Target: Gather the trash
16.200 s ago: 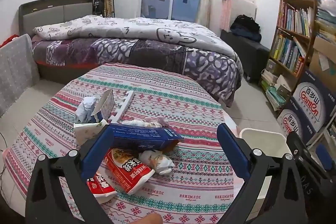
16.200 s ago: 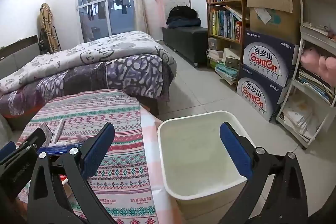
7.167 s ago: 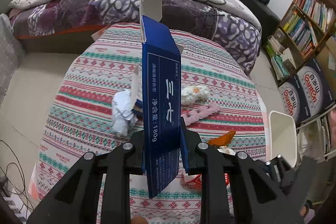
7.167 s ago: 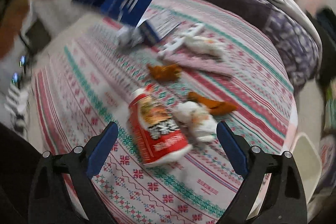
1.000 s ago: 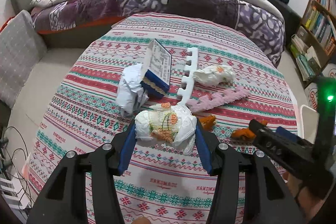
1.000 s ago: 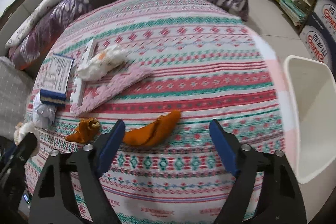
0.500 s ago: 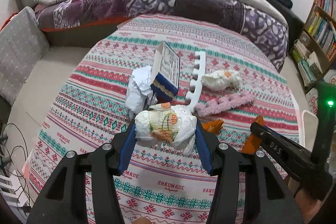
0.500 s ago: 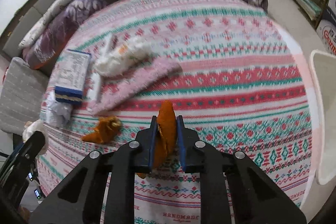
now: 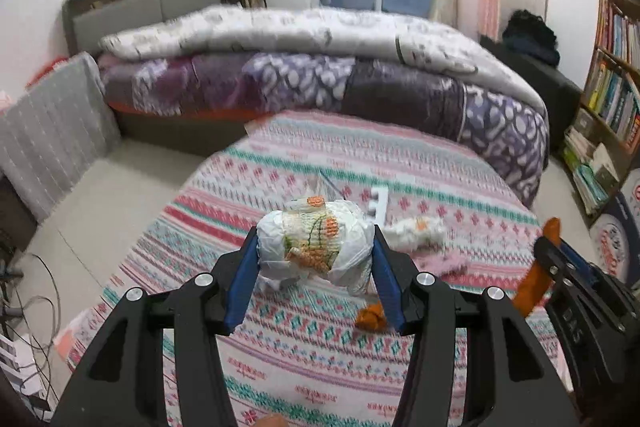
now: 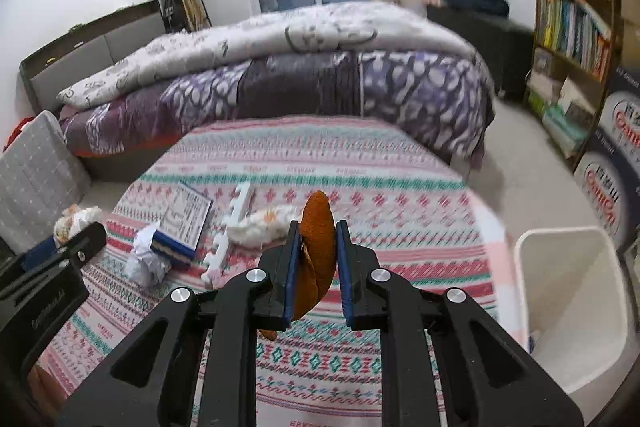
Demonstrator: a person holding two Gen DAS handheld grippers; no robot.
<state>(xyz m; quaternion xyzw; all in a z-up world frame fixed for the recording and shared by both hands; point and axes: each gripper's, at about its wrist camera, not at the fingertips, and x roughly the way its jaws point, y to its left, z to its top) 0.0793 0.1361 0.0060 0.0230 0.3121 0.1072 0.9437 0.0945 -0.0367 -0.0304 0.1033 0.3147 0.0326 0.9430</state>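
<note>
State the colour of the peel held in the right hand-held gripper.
Orange-brown peel; clearest in the right wrist view.

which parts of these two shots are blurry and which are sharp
Left wrist view: the left gripper and its wad are sharp; the bed and tablecloth are smeared by motion. Right wrist view: the right gripper and its peel are crisp; the shelf and bin are softly blurred, with fisheye bending at the edges.
</note>
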